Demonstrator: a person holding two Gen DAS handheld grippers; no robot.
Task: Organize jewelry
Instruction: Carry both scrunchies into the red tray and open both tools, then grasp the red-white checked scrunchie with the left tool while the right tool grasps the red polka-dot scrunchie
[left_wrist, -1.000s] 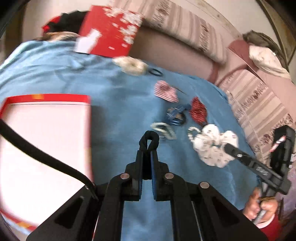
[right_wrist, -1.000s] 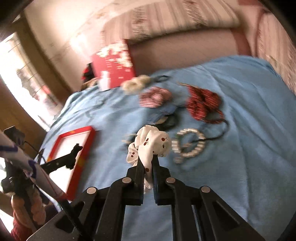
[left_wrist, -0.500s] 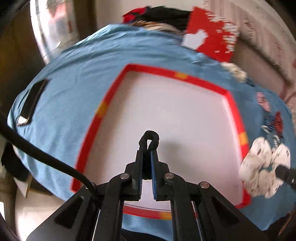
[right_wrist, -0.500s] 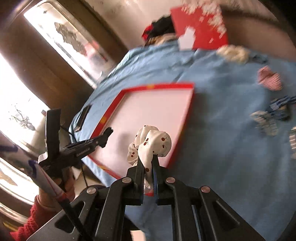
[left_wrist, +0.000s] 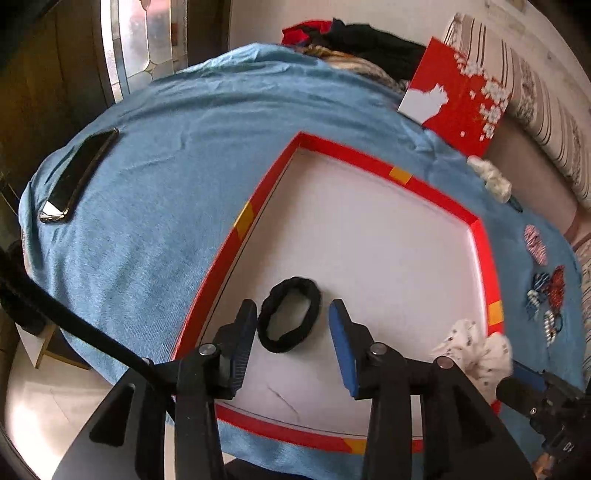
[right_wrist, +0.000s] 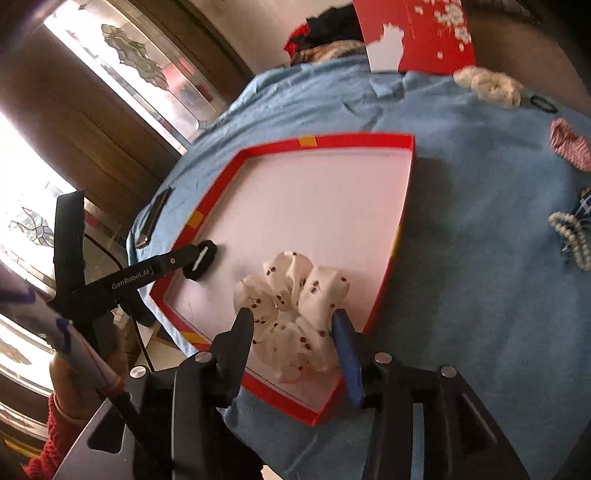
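A shallow red-rimmed box with a white floor lies on the blue cloth; it also shows in the right wrist view. My left gripper is open, and a black hair tie lies loose on the box floor between its fingers. My right gripper is open, and a white scrunchie with dark red spots rests on the box floor between its fingers. The scrunchie also shows at the box's right corner in the left wrist view. The left gripper appears in the right wrist view beside the hair tie.
A phone lies on the cloth left of the box. A red card leans at the back. Other hair pieces lie right of the box: a cream scrunchie, a striped one, a pearl clip, a red piece.
Both grippers have opened. The black hair tie and the spotted scrunchie, held half a second ago, now lie released on the box floor. Both grippers moved left from the cloth to the box.
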